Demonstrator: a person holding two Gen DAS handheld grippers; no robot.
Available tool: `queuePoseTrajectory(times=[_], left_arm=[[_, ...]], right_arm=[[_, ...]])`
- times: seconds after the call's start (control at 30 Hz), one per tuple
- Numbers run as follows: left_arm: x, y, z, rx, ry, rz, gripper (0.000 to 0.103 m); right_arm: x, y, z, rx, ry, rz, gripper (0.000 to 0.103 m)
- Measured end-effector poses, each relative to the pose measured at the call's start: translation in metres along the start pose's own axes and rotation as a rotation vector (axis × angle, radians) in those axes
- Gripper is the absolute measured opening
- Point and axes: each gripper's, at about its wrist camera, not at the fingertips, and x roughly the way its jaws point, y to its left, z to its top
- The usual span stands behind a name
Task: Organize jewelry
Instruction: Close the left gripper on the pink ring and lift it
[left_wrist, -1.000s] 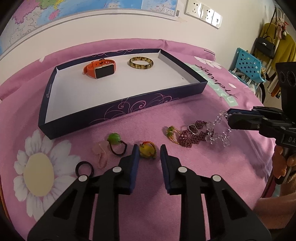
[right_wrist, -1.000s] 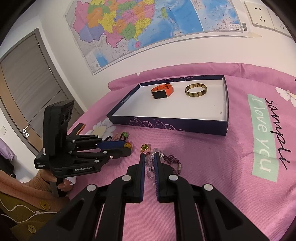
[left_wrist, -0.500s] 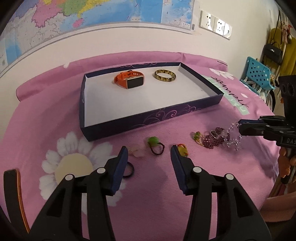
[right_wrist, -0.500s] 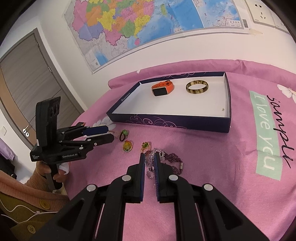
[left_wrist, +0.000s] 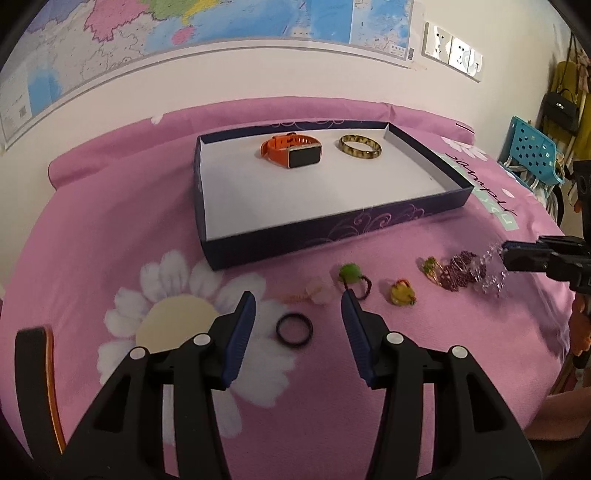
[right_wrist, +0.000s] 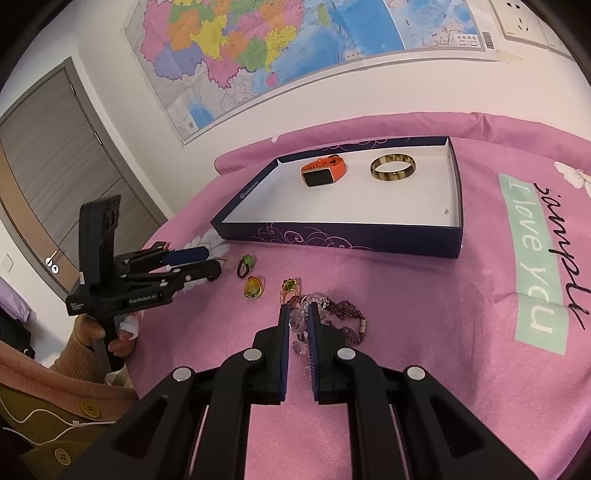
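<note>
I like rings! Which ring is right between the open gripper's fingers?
The plain black ring, between the left gripper fingers. The green and yellow ones lie farther away.

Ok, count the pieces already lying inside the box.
2: the orange watch and the brown bangle, side by side near the box's far wall. Nothing looks hidden.

Pink cloth (right_wrist: 424, 332): "I love you" on green band, black script "simply" alongside.

black frames, silver screws | fingers (left_wrist: 240, 339) blue-padded | sleeve (right_wrist: 48, 384) orange
</note>
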Motion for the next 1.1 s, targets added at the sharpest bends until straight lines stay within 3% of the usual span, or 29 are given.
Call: queuePoseTrajectory(times=[0.17, 0.33, 0.67, 0.7, 0.9, 1.03, 1.1], left_arm=[[0.014, 0.003, 0.006, -0.003, 0.035, -0.015, 0.041], [0.018, 0.0, 0.007, 0.011, 0.049, -0.022, 0.017], [0.005, -0.003, 0.007, 0.004, 0.015, -0.046, 0.01], [0.004, -0.003, 0.007, 0.004, 0.012, -0.051, 0.0], [-0.003, -0.001, 0.008, -0.004, -0.004, -0.075, 0.003], [0.001, -0.001, 0.006, 0.014, -0.003, -0.052, 0.033], [0.005, -0.003, 0.008, 0.031, 0.001, -0.056, 0.036]], right_arm=[[0.0, 0.001, 0.001, 0.001, 0.0, -0.004, 0.008], [0.001, 0.002, 0.002, -0.001, -0.007, -0.004, 0.008], [-0.007, 0.006, 0.011, -0.013, -0.042, 0.007, 0.008], [-0.007, 0.006, 0.013, -0.015, -0.044, 0.007, 0.008], [-0.007, 0.01, 0.018, -0.025, -0.051, 0.008, 0.008], [-0.006, 0.012, 0.017, -0.028, -0.044, 0.013, 0.008], [-0.004, 0.011, 0.016, -0.024, -0.039, 0.013, 0.008]])
